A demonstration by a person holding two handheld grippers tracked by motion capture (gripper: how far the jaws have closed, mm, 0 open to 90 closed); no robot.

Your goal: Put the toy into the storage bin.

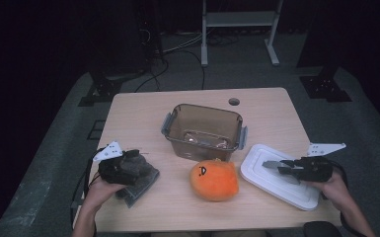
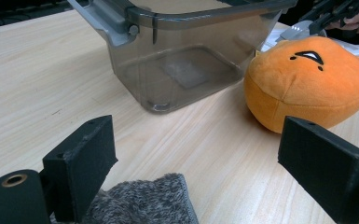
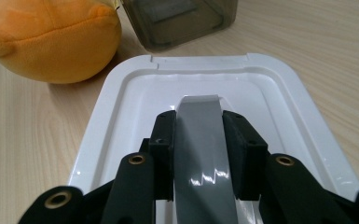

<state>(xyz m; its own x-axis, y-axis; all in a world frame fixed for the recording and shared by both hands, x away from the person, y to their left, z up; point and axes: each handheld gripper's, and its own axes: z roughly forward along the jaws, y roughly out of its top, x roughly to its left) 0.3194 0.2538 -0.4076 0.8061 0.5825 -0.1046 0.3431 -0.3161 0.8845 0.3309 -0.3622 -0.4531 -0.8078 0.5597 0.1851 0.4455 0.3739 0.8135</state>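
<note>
Left hand-held gripper (image 1: 137,170), at the counter's (image 1: 143,106) left front corner, resting over a grey cloth (image 1: 140,181), jaws spread wide apart and clamped on nothing; in the left gripper view, cloth (image 2: 142,204) lying low between the two jaws, not pinched. Further right, near the counter's middle, a smoky clear bin (image 1: 203,130), open on top, grey latches at both ends. Just in front of the bin, an orange plush (image 1: 214,179) with a small black-drawn face, close to the bin wall but whether touching cannot be told. Right of the plush, a white lid (image 1: 281,185), lying flat on the counter near the front right corner. Right hand-held gripper (image 1: 282,170) low over the lid, pointing left, jaws drawn in and clamped on the lid's grey handle (image 3: 203,140), one pad on either side of the strip in the right gripper view.
</note>
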